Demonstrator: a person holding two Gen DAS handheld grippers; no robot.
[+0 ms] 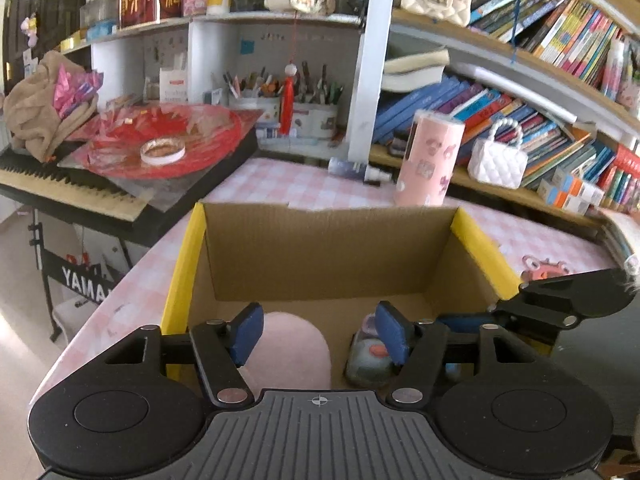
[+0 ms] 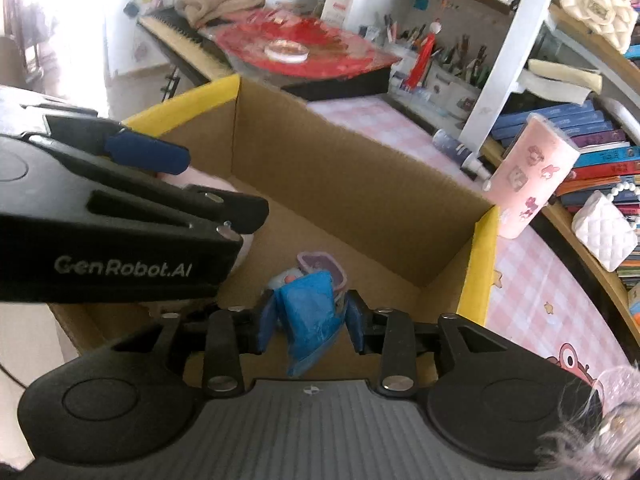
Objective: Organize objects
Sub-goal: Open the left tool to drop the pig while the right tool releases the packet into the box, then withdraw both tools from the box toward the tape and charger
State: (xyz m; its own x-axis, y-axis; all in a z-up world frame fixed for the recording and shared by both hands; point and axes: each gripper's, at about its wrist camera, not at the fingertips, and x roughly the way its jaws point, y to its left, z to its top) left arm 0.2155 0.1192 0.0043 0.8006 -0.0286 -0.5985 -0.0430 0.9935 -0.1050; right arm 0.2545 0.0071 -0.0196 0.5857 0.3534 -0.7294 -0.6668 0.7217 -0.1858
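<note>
Blue bag [image 2: 310, 312] clamped in right tool [image 2: 308, 322] over cardboard box [image 2: 360, 184], left tool [image 1: 320, 330] spread apart and holding nothing above pink plush [image 1: 292, 352] inside box, pink cup [image 1: 430, 158] behind on checkered counter [image 1: 320, 184].

The left gripper [image 1: 320, 334] points forward and downward, its blue pads [image 1: 246, 332] spread wide apart with nothing between them. The right gripper [image 2: 310, 322] sits just beside it on the right, its pads [image 2: 266, 326] pressed against something blue.

brown box [image 1: 320, 248], yellow edges; blue bag [image 2: 310, 312]
</note>
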